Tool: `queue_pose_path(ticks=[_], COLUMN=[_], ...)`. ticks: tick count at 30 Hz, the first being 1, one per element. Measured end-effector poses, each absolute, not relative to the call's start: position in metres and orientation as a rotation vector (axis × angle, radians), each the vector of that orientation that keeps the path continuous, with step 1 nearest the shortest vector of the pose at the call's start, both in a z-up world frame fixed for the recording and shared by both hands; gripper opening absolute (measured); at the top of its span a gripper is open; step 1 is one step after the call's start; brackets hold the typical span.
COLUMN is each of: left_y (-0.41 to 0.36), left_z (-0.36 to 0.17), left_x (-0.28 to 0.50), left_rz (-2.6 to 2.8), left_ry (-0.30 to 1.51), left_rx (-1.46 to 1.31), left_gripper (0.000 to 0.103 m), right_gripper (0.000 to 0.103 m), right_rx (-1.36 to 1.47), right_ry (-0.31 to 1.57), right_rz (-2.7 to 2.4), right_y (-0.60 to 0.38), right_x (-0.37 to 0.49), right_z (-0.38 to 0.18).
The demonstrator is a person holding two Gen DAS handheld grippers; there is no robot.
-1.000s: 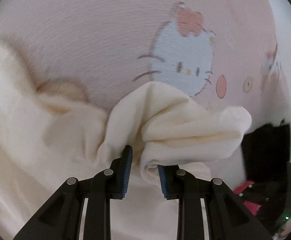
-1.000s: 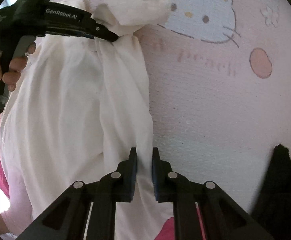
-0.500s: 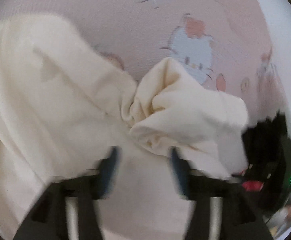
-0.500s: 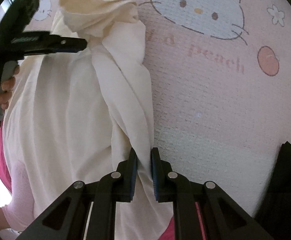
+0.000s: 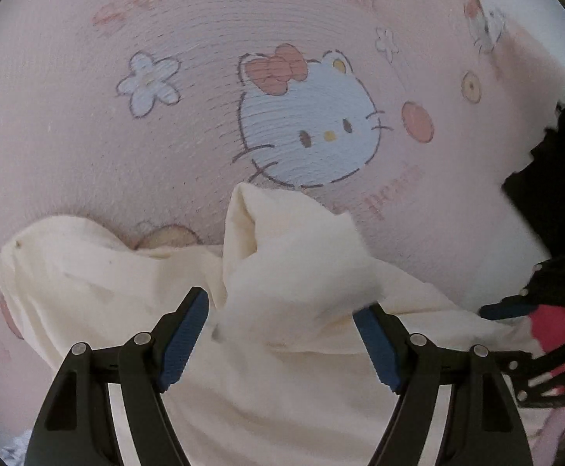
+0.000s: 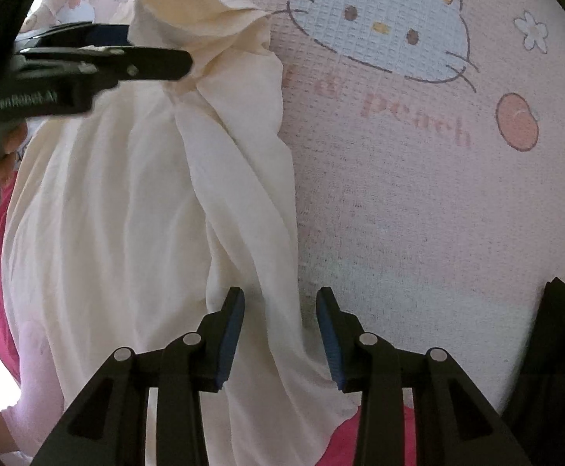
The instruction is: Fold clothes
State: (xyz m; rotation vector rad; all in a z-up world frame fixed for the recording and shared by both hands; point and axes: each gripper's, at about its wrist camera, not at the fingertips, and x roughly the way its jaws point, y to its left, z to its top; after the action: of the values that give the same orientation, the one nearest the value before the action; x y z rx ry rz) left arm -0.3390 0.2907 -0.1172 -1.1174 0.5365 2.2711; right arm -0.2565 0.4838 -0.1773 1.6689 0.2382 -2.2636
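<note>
On the pink cartoon bedsheet (image 6: pixel 399 194), the cream garment (image 6: pixel 127 213) lies bunched lengthwise, nowhere near neatly folded; left gripper (image 5: pixel 278 334) and right gripper (image 6: pixel 280 334) both have jaws apart, holding nothing.

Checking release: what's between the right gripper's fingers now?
In the right wrist view, the right gripper is open; a fold of the cream garment lies in the gap, with bare pink cat-print sheet beside it.

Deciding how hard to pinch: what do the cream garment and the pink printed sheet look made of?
Cream garment: thin, matte woven fabric, probably cotton, judging by its soft creases and limp bunching. Pink printed sheet: coarser matte textile with a visible waffle-like weave grid; fibre unclear.
</note>
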Motion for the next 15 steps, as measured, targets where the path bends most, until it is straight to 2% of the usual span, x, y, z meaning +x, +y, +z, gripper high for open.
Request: queue_pose_path(ticks=[3, 4, 5, 7, 11, 12, 13, 14, 15], left_y=[0.287, 0.283, 0.286, 0.289, 0.281, 0.276, 0.272, 0.27, 0.269], left_z=[-0.113, -0.111, -0.113, -0.114, -0.102, -0.096, -0.09, -0.087, -0.083], left_x=[-0.338, -0.338, -0.342, -0.346, -0.359, -0.362, -0.365, -0.368, -0.373], left_rz=[2.286, 2.29, 2.29, 2.274, 2.27, 2.266, 2.264, 2.275, 2.283], left_ry=[0.598, 0.617, 0.639, 0.677, 0.613, 0.578, 0.546, 0.543, 0.529], left_rx=[-1.081, -1.069, -1.075, -1.085, -1.131, -1.134, -1.137, -1.138, -1.151], left_gripper=[0.075, 0.071, 0.05, 0.027, 0.019, 0.019, 0.018, 0.016, 0.015], right_gripper=[0.038, 0.038, 0.038, 0.038, 0.036, 0.033, 0.014, 0.009, 0.009], right_rx=[1.675, 1.676, 1.677, 1.679, 1.683, 1.684, 1.682, 1.675, 1.668], right_ry=[0.241, 0.24, 0.238, 0.236, 0.23, 0.228, 0.222, 0.225, 0.241], right_rz=[-2.267, -2.268, -2.268, -2.268, -2.269, -2.269, -2.267, -2.275, -2.296], right_y=[0.435, 0.434, 0.433, 0.43, 0.425, 0.424, 0.421, 0.426, 0.437], right_x=[-0.269, -0.271, -0.274, -0.278, -0.287, -0.289, -0.289, -0.261, -0.217], right_z=[-0.166, -0.16, -0.155, -0.144, -0.123, -0.117, -0.115, -0.104, -0.088])
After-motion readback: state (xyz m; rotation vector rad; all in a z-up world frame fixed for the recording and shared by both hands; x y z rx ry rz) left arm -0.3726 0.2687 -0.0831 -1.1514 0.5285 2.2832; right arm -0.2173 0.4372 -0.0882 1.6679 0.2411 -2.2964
